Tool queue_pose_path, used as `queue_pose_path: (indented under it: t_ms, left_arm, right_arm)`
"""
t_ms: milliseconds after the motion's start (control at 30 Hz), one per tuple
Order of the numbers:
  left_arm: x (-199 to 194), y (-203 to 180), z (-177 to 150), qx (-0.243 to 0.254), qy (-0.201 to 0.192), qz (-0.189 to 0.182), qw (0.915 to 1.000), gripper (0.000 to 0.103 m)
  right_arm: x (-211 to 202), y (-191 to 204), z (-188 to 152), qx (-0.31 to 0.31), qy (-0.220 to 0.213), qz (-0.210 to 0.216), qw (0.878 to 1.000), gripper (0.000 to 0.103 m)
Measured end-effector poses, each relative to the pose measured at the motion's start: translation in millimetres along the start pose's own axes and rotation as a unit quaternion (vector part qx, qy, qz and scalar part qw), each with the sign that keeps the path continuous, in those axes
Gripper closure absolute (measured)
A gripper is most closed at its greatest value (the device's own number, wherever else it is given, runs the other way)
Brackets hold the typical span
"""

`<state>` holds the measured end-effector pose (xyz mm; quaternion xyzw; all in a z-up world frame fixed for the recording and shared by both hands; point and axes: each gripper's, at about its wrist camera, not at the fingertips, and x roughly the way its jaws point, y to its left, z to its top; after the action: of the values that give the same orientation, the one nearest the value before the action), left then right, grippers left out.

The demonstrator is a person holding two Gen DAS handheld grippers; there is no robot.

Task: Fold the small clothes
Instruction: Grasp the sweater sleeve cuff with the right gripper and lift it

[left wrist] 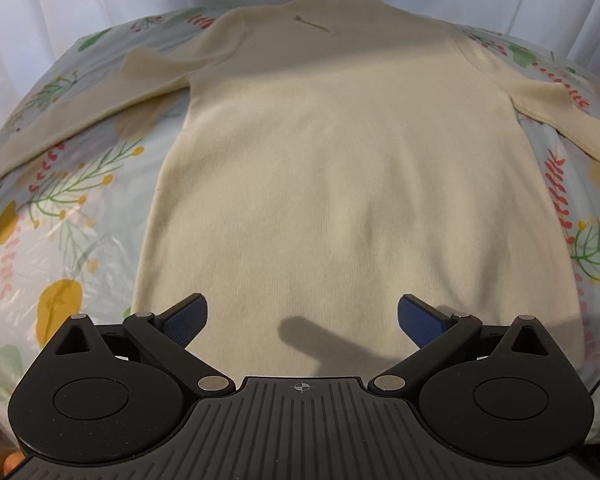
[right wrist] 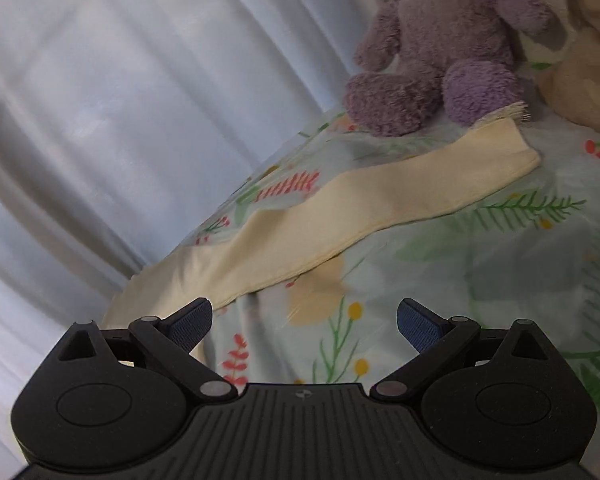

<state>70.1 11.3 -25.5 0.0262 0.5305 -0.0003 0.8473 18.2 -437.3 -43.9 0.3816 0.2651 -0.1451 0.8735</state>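
On the floral bedspread [left wrist: 72, 208] a cream knit long-sleeved sweater [left wrist: 340, 184] lies flat, unfolded. Left gripper [left wrist: 302, 318] hovers near its hem, right gripper [right wrist: 304, 320] near a blurred sleeve [right wrist: 380, 196], both spread, empty. Next, probably: pinch that sleeve and fold inward.

Plush toys [right wrist: 440, 52] seemingly crowd sleeve [right wrist: 380, 200] end

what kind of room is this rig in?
Probably a bedroom or child's room: a cream sweater lies flat on a floral sheet, a purple plush toy sits at its edge, and white curtains hang behind.
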Motion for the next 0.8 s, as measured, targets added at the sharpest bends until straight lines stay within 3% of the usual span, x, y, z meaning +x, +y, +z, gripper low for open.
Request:
queue_pose_path:
  t_ms: [100,200,300,533,600,667,800]
  left_arm:
    - [10,2,16,-0.011,-0.01,0.004,0.9999,0.0]
    - [23,4,31,-0.028,-0.021,0.001,0.9994,0.0]
    - [38,3,44,-0.043,-0.017,0.001,0.9989,0.0]
    - [63,1,58,-0.064,0.007,-0.016,0.9978,0.0]
    - [69,3,60,-0.076,0.017,-0.027,0.9966,0.0]
    - [74,7,62,-0.09,0.022,-0.032,0.9952,0.0]
    - [77,10,65,-0.085,0.017,-0.027,0.9959,0.0]
  right_arm:
    - [13,-52,35,0.101,-0.034,-0.051,0.993,0.02]
    - [26,-98,55,0.182,-0.04,-0.07,0.98,0.055]
    - [40,-124,64,0.225,-0.043,-0.072,0.971,0.061]
    - [54,-138,73,0.241,-0.068,-0.082,0.965,0.068]
    - [57,-135,74,0.226,-0.068,-0.094,0.967,0.085]
    - [59,-133,75,0.212,-0.065,-0.105,0.97,0.096]
    - [58,-110,81,0.15,-0.078,-0.136,0.976,0.096]
